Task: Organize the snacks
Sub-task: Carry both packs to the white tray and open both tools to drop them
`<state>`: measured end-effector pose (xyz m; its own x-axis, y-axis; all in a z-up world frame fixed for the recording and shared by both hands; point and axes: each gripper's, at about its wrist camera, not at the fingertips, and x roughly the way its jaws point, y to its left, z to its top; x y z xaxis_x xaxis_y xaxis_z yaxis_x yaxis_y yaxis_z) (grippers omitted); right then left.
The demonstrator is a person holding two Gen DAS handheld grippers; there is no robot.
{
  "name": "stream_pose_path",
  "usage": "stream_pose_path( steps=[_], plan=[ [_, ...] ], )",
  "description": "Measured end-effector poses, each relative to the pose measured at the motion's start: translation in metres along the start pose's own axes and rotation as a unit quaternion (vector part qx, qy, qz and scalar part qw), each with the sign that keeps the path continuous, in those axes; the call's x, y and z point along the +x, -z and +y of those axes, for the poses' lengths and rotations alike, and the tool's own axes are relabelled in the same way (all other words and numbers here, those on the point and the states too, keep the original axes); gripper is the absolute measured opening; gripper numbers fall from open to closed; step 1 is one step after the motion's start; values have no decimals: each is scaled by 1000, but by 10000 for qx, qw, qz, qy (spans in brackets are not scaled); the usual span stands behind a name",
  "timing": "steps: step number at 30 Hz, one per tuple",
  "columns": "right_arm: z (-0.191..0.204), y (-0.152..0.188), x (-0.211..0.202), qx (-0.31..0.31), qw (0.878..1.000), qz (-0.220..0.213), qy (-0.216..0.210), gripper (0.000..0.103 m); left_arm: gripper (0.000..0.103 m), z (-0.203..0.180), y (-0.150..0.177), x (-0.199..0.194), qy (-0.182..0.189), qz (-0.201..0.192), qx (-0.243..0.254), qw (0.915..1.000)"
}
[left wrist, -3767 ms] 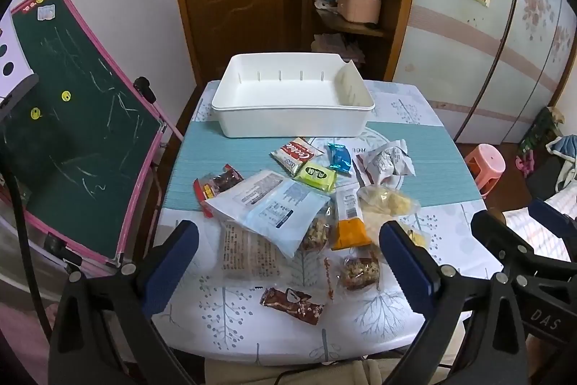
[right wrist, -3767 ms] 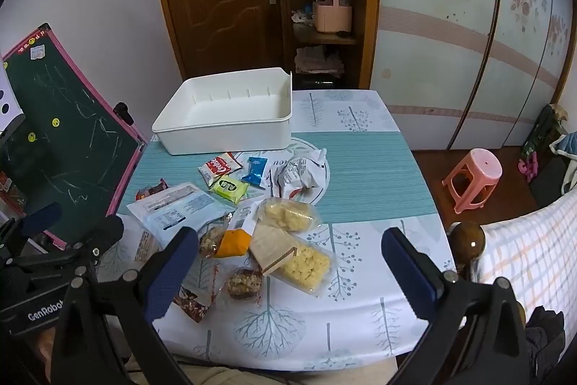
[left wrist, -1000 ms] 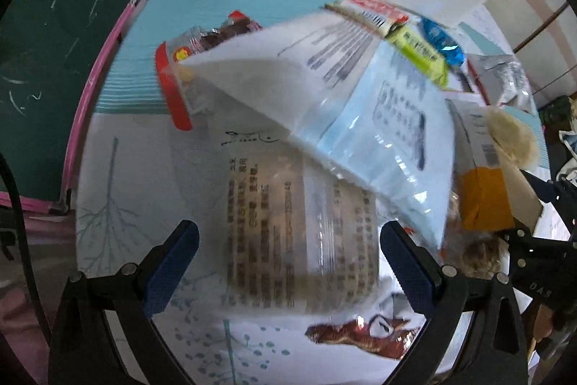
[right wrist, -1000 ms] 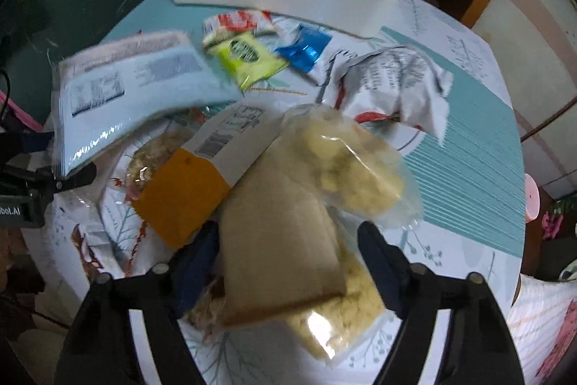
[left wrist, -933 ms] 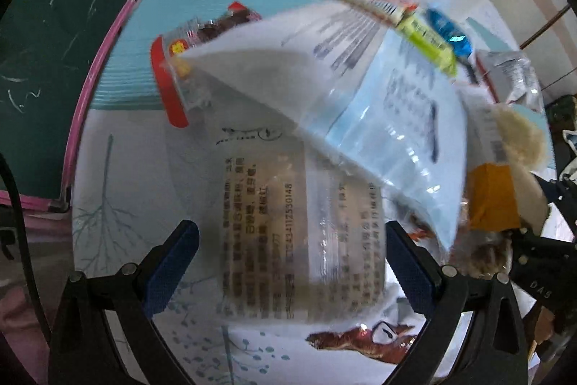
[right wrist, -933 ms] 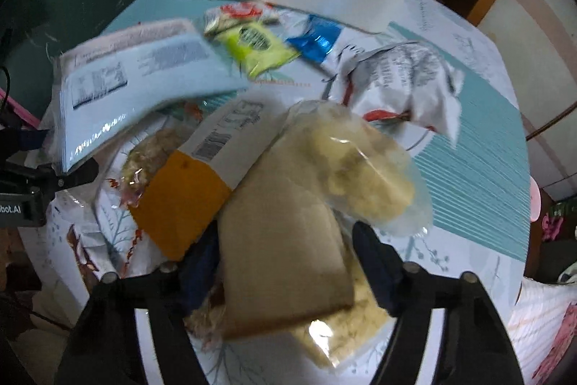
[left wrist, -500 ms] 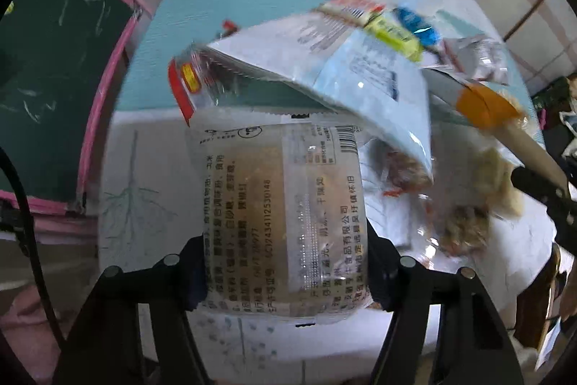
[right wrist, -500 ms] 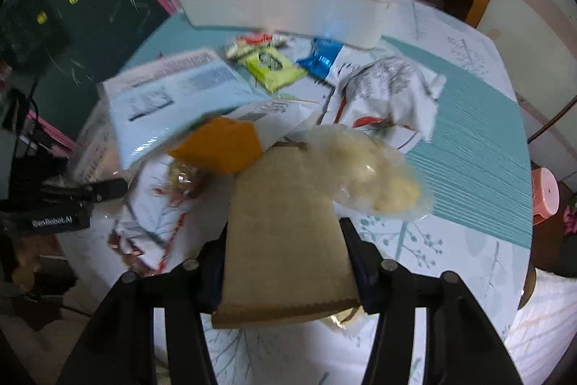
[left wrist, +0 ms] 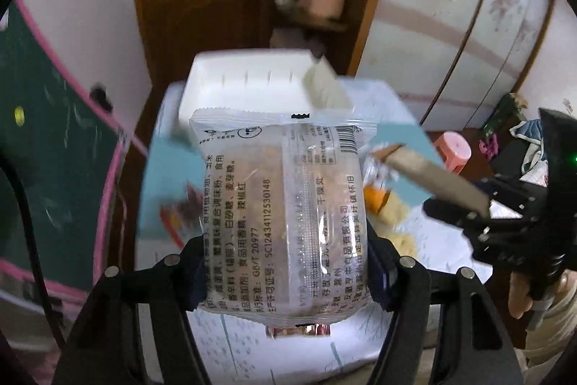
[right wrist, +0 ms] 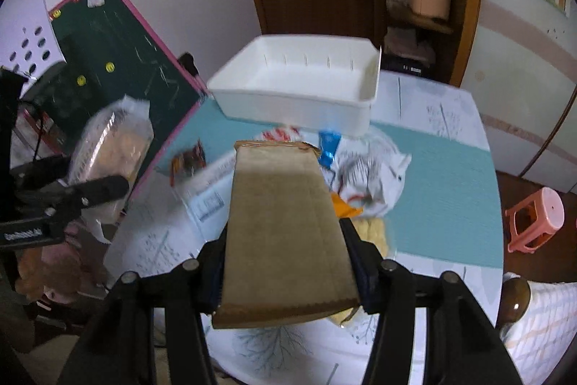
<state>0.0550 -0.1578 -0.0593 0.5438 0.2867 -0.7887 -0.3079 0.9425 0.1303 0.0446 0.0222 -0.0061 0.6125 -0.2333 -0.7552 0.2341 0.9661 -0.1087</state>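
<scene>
Clear packet (left wrist: 285, 215): a see-through pillow bag with crimped white ends, black print and a barcode on its back seam, pale brown contents showing through. It was held off the table in the left gripper (left wrist: 285, 273), whose jaws were part closed and pressed on the packet's two long sides near its lower end. Its long axis ran along the fingers, from 6 o'clock up to 12 o'clock in the left wrist view, the far end reaching toward the bin (left wrist: 252, 78). In the right wrist view the same packet (right wrist: 111, 150) sat at 9 o'clock, out past the table's edge. Brown packet (right wrist: 285, 230): a flat matt kraft-paper pouch, plain on the face shown, with a serrated near edge and a glossy seam at the far end. It was clamped by its long sides in the right gripper (right wrist: 288, 273), jaws part closed on it, lifted clear of the table (right wrist: 450, 175). Its long axis likewise ran 6 to 12 o'clock, the far end toward the bin (right wrist: 295, 103), which was white, rectangular, open-topped and stood at the table's far end. Loose snacks (right wrist: 364, 175) lay on the table between the bin and the brown packet, blurred. In the left wrist view the brown packet (left wrist: 432, 179) showed at 3 o'clock, seen edge on.
</scene>
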Motion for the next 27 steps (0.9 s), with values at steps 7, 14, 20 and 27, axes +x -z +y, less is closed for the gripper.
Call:
stream_pose_path(
  steps=[7,14,20,27],
  plan=[
    [-5,-61,-29,121,9986,-485,198,54,67,-14,-87,-37,-495,-838,485,9941],
    [-19,-143,-32,389,9933,-972,498,54,67,-2,-181,-4,-953,-1166,351,9880],
    [-40,-203,30,737,9891,-931,868,54,67,33,-215,89,-959,-780,31,9923],
    [-50,-219,126,640,9911,-426,1087,56,82,49,-214,196,-988,-116,132,9949]
  ],
)
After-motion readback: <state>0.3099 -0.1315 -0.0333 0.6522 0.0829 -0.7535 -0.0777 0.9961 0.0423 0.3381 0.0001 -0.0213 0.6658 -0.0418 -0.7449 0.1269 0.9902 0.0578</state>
